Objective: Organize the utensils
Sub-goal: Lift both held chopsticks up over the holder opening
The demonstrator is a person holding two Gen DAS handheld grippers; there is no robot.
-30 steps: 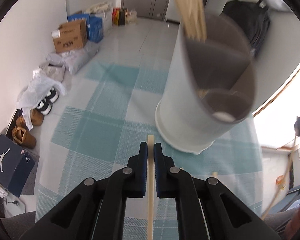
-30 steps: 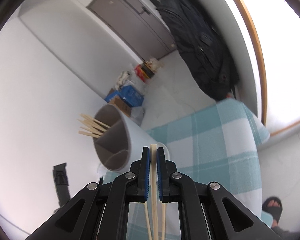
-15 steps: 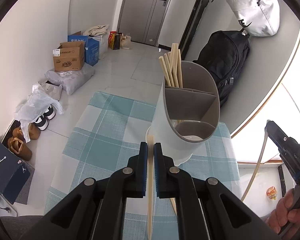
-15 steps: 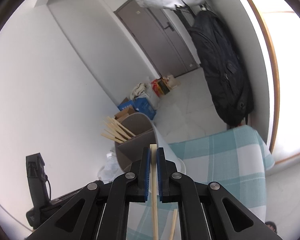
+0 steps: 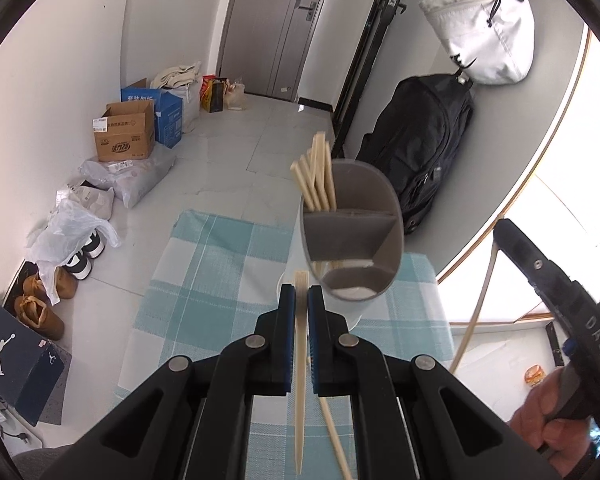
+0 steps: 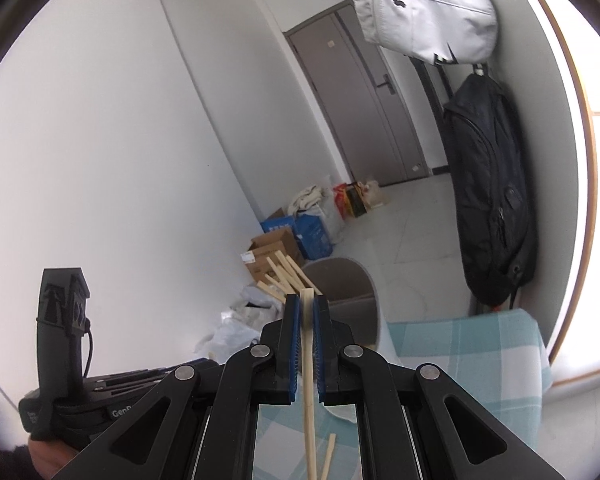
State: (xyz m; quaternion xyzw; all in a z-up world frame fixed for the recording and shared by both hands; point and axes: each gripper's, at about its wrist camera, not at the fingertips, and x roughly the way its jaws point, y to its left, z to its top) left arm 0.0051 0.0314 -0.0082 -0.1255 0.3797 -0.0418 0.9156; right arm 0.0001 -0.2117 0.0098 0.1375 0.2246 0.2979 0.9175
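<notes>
Your left claw (image 5: 301, 294) sits low in the middle of the left wrist frame, clamped tight on a single chopstick (image 5: 300, 380) that runs from just past the blue pads down toward the bottom edge. Just above and to the right of those tips stands the holder (image 5: 352, 236), a grey divided cup on the checked cloth of the table (image 5: 204, 280); a bundle of chopsticks (image 5: 316, 178) pokes up out of its far compartment. At the right edge of that frame your right hand (image 5: 552, 428) grips the other tool, with a pale stick slanting below it. Over in the right wrist frame your right claw (image 6: 307, 316) is closed on its own stick (image 6: 308, 392), pinched between the pads at centre, the holder's rim peeking out just behind the tips. One more loose chopstick (image 6: 327, 456) lies on the cloth at the bottom of that frame.
</notes>
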